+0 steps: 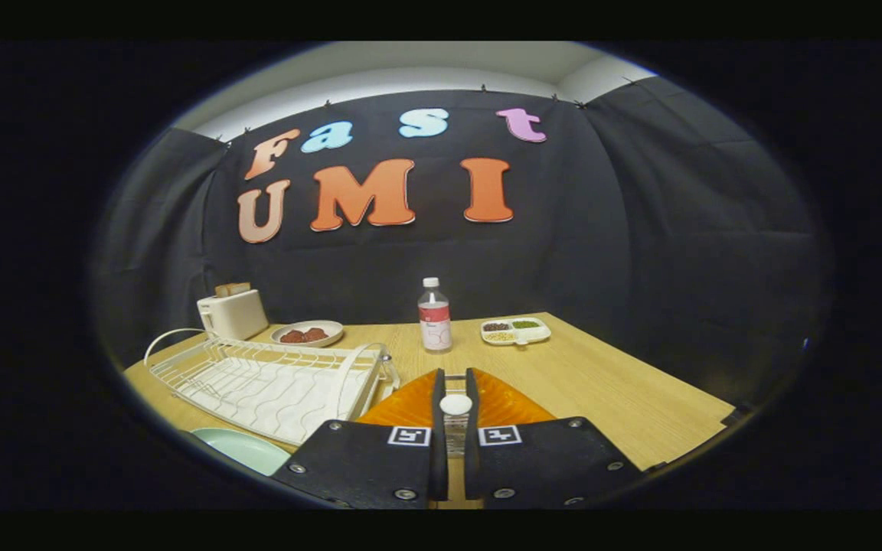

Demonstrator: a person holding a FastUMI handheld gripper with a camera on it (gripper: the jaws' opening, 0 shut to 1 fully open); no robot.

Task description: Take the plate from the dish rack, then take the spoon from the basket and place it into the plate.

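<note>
gripping one spoon (455, 405) (hand-held gripper (455, 383))

Spoon (455, 405) between tool fingers (plate (246, 448) beside rack)

The gripper (455, 398) clamps a spoon (455, 405) between its two fingers, above an orange basket (506, 404) on the wooden table (625, 398). A white dish rack (272, 383) sits beside it; a pale plate (246, 448) lies at the table's near edge.
</note>
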